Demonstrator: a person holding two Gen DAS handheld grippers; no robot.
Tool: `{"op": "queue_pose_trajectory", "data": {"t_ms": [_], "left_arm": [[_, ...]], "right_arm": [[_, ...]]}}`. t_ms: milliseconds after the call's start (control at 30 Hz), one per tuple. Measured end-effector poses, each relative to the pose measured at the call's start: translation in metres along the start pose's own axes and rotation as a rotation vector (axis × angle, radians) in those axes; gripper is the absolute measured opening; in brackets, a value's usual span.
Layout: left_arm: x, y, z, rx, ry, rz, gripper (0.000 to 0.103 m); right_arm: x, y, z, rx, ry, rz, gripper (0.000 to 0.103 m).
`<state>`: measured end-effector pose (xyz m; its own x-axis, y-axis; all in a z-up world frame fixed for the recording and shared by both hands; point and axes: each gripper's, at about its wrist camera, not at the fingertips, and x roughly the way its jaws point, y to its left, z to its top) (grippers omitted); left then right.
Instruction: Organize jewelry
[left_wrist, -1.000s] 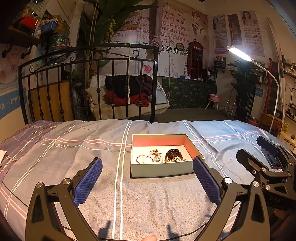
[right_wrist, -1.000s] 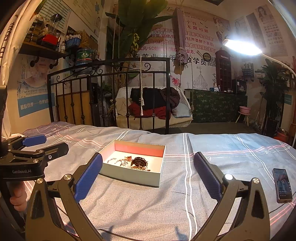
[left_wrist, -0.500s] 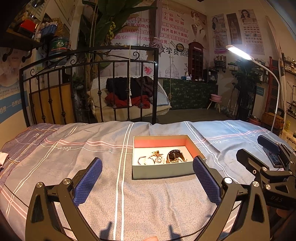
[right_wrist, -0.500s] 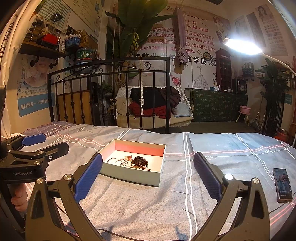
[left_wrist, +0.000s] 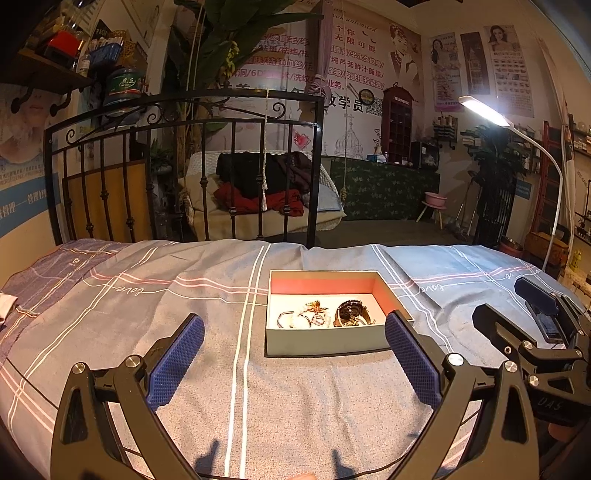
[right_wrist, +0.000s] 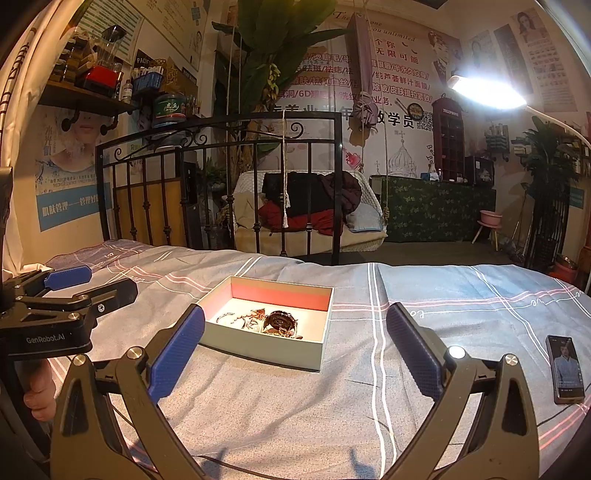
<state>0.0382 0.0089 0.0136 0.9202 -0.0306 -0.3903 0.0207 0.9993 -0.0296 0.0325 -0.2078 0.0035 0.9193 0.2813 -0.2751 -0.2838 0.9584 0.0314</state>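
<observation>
A shallow grey box (left_wrist: 325, 343) with a red inner wall rests on the striped bedspread, seen also in the right wrist view as the box (right_wrist: 266, 345). Inside lie a dark watch (left_wrist: 351, 314), a silver bangle (left_wrist: 286, 318) and a tangle of small gold and pearl pieces (left_wrist: 314, 313); the watch (right_wrist: 280, 320) shows from the right too. My left gripper (left_wrist: 293, 354) stands open just short of the box's front wall, empty. My right gripper (right_wrist: 295, 343) is open and empty, the box lying ahead between its fingers.
A smartphone (right_wrist: 565, 369) lies on the bedspread (left_wrist: 147, 295) at the right. A black iron bed rail (left_wrist: 184, 166) closes the far edge. A lit floor lamp (right_wrist: 487, 90) arches over from the right. A hand (right_wrist: 38, 391) holds the left gripper's handle.
The left wrist view has dropped slightly and eased forward, so the box sits a little lower and larger. The right gripper has barely moved. Both stay open.
</observation>
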Motion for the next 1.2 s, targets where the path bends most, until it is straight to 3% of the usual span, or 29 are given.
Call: {"op": "queue_pose_trajectory", "data": {"t_ms": [1200], "left_arm": [[0.0017, -0.0055, 0.0009, 0.015, 0.011, -0.001, 0.096]], "right_arm": [[0.0013, 0.0013, 0.0020, -0.005, 0.007, 0.006, 0.097]]}}
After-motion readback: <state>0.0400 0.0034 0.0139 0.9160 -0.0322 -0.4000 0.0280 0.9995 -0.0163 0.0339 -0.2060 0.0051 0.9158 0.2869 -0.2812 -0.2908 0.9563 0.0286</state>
